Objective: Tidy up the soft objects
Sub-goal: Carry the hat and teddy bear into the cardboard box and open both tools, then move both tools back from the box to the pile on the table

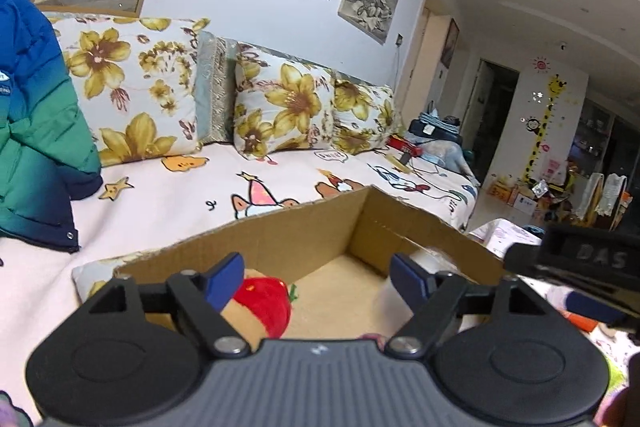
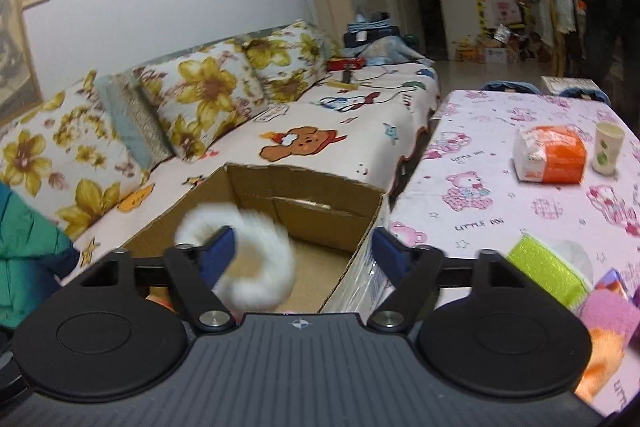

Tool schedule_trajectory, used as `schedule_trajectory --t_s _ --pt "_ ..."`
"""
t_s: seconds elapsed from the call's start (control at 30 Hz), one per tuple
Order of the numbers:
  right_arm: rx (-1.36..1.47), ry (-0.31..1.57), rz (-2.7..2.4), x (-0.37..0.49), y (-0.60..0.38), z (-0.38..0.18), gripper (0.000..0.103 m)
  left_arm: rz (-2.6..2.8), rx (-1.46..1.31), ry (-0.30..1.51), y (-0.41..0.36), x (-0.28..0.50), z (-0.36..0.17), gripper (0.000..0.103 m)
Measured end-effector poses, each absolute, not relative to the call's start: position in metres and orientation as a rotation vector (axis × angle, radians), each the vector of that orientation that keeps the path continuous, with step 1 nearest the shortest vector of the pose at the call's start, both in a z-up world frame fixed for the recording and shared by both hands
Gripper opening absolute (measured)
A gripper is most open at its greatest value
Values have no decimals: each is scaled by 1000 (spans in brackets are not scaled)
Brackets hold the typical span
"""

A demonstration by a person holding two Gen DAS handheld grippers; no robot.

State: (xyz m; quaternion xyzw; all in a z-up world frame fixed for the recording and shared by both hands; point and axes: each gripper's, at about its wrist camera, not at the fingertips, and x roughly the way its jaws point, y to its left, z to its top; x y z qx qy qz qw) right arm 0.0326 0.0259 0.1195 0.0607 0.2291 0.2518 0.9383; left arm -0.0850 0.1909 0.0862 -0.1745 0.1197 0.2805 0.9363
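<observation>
White fluffy ring (image 2: 256, 259), blurred, sits between the spread fingers of the right gripper (image 2: 302, 253), over the cardboard box (image 2: 304, 187); left gripper (image 1: 318, 273) released beside a red plush (image 1: 264, 301) inside.

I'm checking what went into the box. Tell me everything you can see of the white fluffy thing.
The white fluffy thing is a curved, furry, soft-looking ring or crescent, motion-blurred, so finer detail is unclear. In the right wrist view it sits over the open cardboard box, seemingly loose between the wide-open right gripper fingers; the left blue pad overlaps it, contact uncertain. In the left wrist view only a white blur shows by the box's far wall.
</observation>
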Motion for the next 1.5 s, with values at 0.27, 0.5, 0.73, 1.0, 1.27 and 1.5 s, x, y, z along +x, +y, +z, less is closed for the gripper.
schedule_trajectory --t_s 0.27,0.5,0.73,1.0,1.27,1.5 --pt "175 426 432 18 13 121 102 561 -308 210 181 -87 90 90" --pt "182 383 360 -7 -1 120 103 503 -255 203 167 -85 93 98" --pt "198 384 313 -18 -15 117 103 432 -208 189 149 -82 94 102" --pt "213 367 257 -20 -28 118 103 330 -156 178 123 -78 93 102" --pt "236 356 211 -20 -38 116 103 256 -92 178 99 -76 90 102" --pt "243 363 181 -20 -46 108 103 236 -67 175 86 -71 89 102"
